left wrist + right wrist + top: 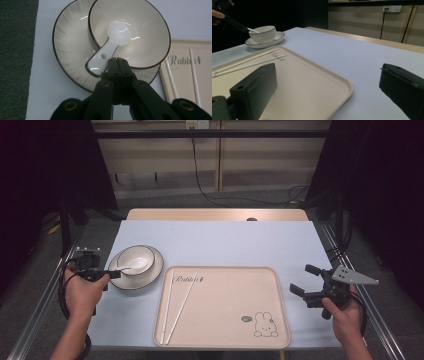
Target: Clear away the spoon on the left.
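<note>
1. Left claw (116, 60), jaws pressed together, reaches the handle of a glossy white spoon (110, 48) resting in a bowl (150, 37) on its saucer (67, 47) at the table's left
2. Whether it pinches the handle is unclear; glazed ceramic looks slippery and brittle, best gripped mid-handle
3. Right claw (306, 280) hangs wide open beside the tray (225, 320)

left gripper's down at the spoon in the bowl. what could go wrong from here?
1. The left gripper has its jaws closed beside the spoon handle, apparently not around it: lifting may leave the spoon behind or flick it out.
2. The bowl sits off-centre on the saucer; a sideways nudge could slide or tip it.
3. The chopsticks lie loose on the tray; bumping it could roll them.
</note>
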